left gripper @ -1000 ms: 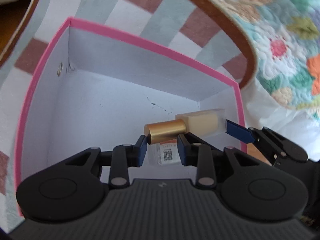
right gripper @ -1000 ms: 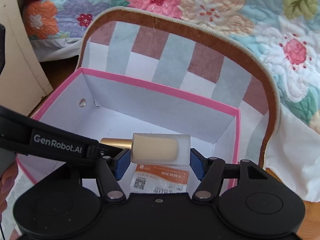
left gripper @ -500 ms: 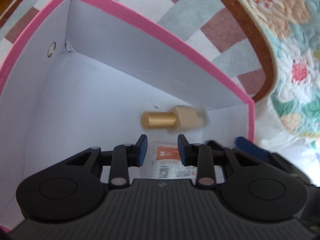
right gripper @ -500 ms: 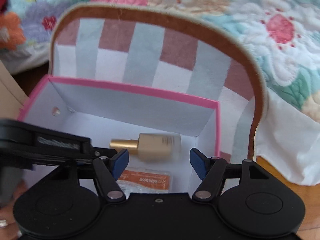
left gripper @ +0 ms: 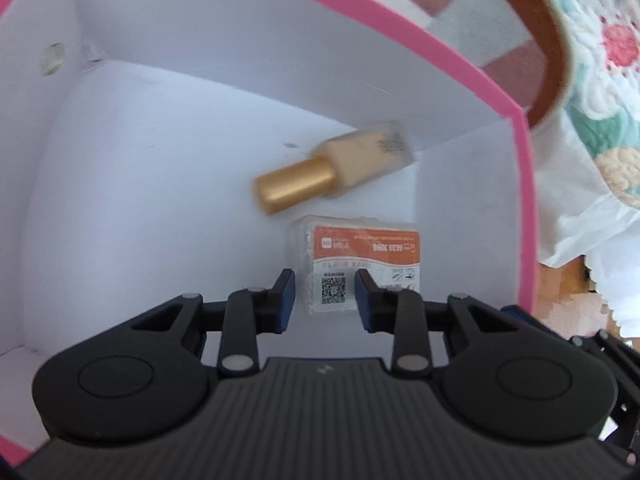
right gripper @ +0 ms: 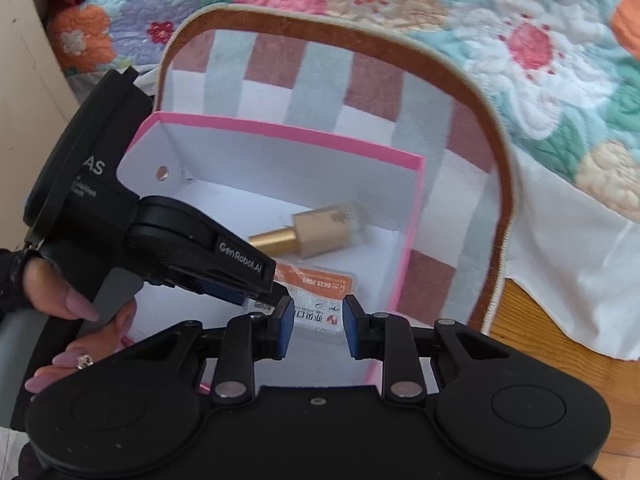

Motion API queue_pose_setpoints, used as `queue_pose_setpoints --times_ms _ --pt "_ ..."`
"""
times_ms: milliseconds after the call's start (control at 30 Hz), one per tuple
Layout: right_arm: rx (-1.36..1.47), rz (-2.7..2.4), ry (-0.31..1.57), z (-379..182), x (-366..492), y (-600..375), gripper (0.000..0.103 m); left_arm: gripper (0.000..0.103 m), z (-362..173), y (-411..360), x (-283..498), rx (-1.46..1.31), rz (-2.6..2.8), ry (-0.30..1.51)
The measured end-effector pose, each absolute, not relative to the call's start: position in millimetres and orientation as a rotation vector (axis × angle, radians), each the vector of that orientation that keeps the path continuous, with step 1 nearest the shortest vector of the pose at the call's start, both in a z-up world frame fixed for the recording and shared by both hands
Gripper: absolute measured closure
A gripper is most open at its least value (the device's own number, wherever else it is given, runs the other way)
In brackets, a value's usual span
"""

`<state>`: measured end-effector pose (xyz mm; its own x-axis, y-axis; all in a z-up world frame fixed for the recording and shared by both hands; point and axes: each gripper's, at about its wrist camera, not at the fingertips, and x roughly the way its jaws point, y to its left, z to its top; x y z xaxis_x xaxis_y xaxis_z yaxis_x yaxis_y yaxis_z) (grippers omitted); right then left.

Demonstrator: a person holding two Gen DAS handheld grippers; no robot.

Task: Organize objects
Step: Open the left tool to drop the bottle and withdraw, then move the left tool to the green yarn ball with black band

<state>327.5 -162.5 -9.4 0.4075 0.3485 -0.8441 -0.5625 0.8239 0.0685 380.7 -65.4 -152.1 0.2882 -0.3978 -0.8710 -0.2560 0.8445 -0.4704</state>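
While both tools hang over the pink-rimmed box (right gripper: 414, 216), the bottle (left gripper: 340, 170) w/ gold cap lies loose on the white floor near the far wall, just beside a labelled packet (left gripper: 362, 258). Left gripper (left gripper: 324, 296): jaws nearly together, holding nothing. Right gripper (right gripper: 318, 326): jaws drawn in, empty. Box sits on a checked mat (right gripper: 320, 64).
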Motion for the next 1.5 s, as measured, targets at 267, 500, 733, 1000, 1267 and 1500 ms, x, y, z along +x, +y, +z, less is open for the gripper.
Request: queue_pose_setpoints --times_ms 267,500,733,1000,1267,1500 --pt "-0.130 0.571 0.990 -5 321 -183 0.072 0.070 -132 -77 368 -0.469 -0.142 1.169" --pt "-0.100 0.599 1.001 6 281 -185 0.071 0.060 -83 -63 316 -0.389 -0.194 1.154" --pt "-0.171 0.637 0.993 40 244 -178 0.066 0.046 -26 -38 254 -0.319 -0.141 1.098" --pt "-0.240 0.706 0.968 87 202 -173 0.042 0.042 23 -27 212 -0.327 -0.143 1.122" --pt "-0.227 0.817 0.958 116 164 -185 0.015 0.020 61 -27 173 -0.207 -0.055 1.093" --pt "-0.234 0.889 0.992 123 132 -201 0.014 0.010 65 -40 130 -0.152 -0.070 1.138"
